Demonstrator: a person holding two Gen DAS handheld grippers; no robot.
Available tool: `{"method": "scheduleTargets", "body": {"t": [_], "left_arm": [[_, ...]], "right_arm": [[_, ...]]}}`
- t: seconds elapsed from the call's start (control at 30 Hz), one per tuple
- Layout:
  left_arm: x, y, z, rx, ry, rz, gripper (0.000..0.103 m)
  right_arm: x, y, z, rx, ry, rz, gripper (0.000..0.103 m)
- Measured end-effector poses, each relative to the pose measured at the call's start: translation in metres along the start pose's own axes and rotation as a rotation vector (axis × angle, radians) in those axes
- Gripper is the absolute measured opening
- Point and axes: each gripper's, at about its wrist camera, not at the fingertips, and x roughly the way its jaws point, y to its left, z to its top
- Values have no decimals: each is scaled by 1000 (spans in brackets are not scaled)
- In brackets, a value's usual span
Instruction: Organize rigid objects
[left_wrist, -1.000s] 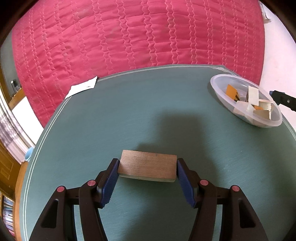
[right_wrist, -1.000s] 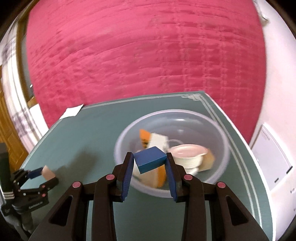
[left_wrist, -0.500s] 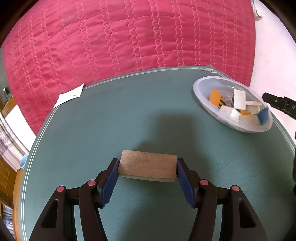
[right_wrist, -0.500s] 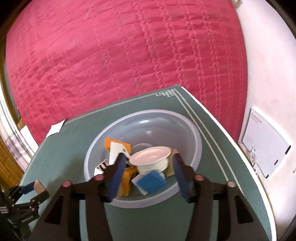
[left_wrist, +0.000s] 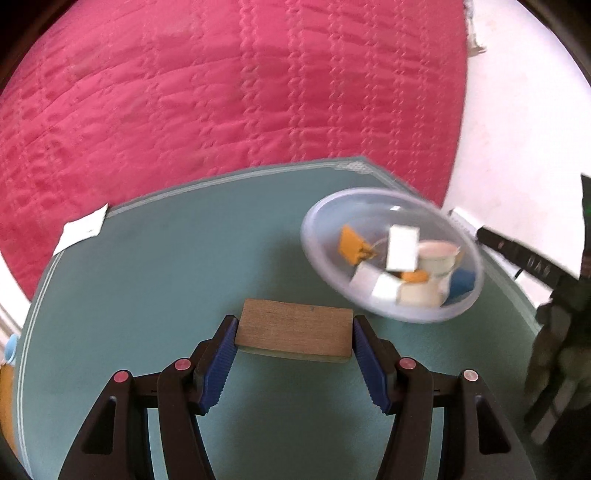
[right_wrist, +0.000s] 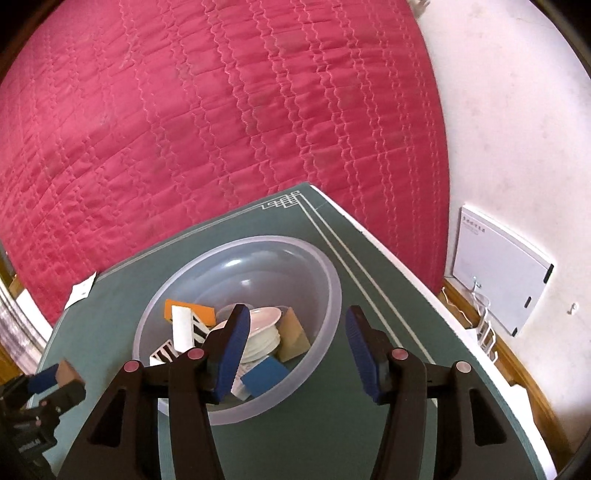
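Left gripper (left_wrist: 293, 349) clamped on a wooden block (left_wrist: 294, 334), held level above the green table (left_wrist: 166, 266), with the clear bowl (left_wrist: 384, 206) ahead and to the right. Right gripper (right_wrist: 294, 349) spread wide and empty over the near rim of the bowl (right_wrist: 334, 291), which holds a blue block (right_wrist: 264, 374), white spool (right_wrist: 260, 334), orange card (right_wrist: 190, 310) and tan wedge (right_wrist: 293, 334). Paper slip (left_wrist: 83, 229) at the table's far left edge, against the pink quilt (left_wrist: 221, 92).
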Motion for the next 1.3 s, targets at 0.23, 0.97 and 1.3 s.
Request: {"method": "scheduleTargets", "body": {"t": [0.23, 0.97, 1.3], "left_arm": [[22, -18, 20, -6, 5, -82, 65], [86, -32, 52, -45, 11, -153, 79], [72, -20, 46, -57, -14, -84, 89]], "right_arm": [[-5, 0, -2, 3, -16, 2, 58], [-10, 6, -2, -9, -24, 24, 59], [-10, 7, -2, -12, -21, 20, 75]]}}
